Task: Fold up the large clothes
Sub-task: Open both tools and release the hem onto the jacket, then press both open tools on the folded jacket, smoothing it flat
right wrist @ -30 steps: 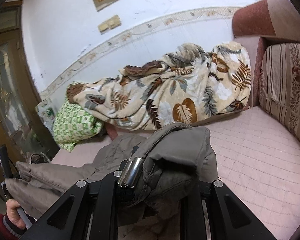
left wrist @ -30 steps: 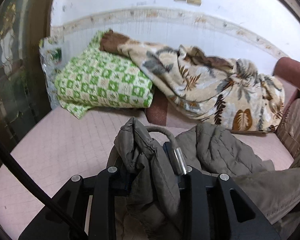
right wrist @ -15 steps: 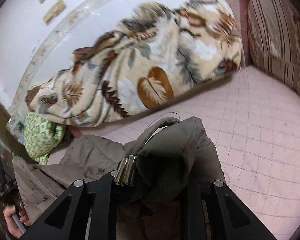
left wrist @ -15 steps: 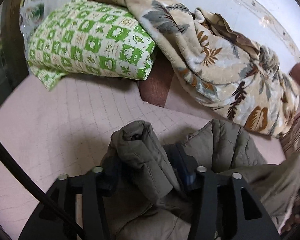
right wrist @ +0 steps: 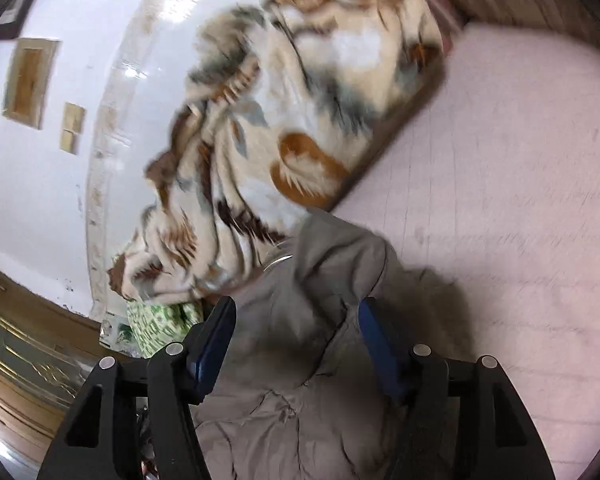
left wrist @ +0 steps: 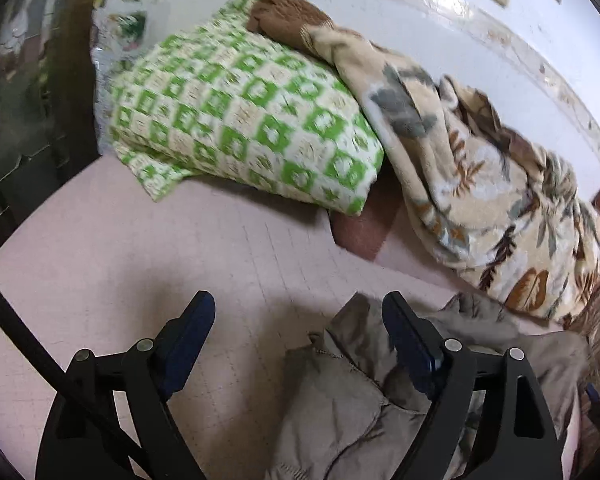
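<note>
The olive jacket [left wrist: 340, 412] lies on the pink bed [left wrist: 140, 264], near the leaf-print blanket [left wrist: 480, 184]. Left tool [left wrist: 298, 320] and right tool [right wrist: 298, 316] have just spread, released. Bare bed flanks the jacket.

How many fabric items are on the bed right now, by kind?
Jackets: 1, grey-olive jacket
Blankets: 1, leaf-print blanket
Pillows: 1, green checked pillow
Total: 3
</note>
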